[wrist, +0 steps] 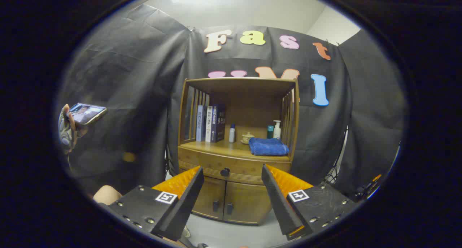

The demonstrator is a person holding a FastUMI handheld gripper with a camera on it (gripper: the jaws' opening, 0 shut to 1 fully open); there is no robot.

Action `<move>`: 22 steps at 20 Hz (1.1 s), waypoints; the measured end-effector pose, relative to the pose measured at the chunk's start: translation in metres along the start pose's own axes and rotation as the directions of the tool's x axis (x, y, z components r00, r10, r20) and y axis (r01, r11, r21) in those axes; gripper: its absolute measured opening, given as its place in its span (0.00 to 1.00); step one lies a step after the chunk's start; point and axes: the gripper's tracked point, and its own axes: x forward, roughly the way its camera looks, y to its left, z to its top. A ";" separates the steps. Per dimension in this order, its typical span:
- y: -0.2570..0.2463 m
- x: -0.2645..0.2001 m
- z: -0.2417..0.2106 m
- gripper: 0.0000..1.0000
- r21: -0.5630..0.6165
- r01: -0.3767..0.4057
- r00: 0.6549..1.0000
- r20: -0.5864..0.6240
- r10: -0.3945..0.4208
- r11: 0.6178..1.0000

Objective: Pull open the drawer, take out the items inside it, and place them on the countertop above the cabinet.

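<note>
Hand-held gripper (pixel 232 201) with two wedge-shaped fingers on blocky mounts

Each finger (pixel 187 201) is a flat, tapering blade with a ribbed, diamond-textured pad on its inner face. The fingers stand spread wide apart with nothing between them. Each sits on a black, matte, box-like mount (pixel 144 206) fixed with shiny round screw heads along its edges. A small square white tag printed with a black block pattern (pixel 166 197) is stuck on top of each mount.

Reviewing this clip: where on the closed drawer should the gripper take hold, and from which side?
Grip the small dark knob at the middle of the drawer front, coming straight from the front. It sticks out as the front's only hold. The gripper is open, knob ahead between its fingers.
</note>
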 end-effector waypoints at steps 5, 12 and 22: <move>0.007 0.002 -0.007 0.96 -0.003 -0.004 1.000 -0.022 0.004 1.000; 0.008 0.011 -0.011 0.96 -0.022 0.007 1.000 -0.024 -0.008 1.000; 0.011 0.037 -0.014 0.96 -0.039 0.008 1.000 -0.021 -0.009 0.999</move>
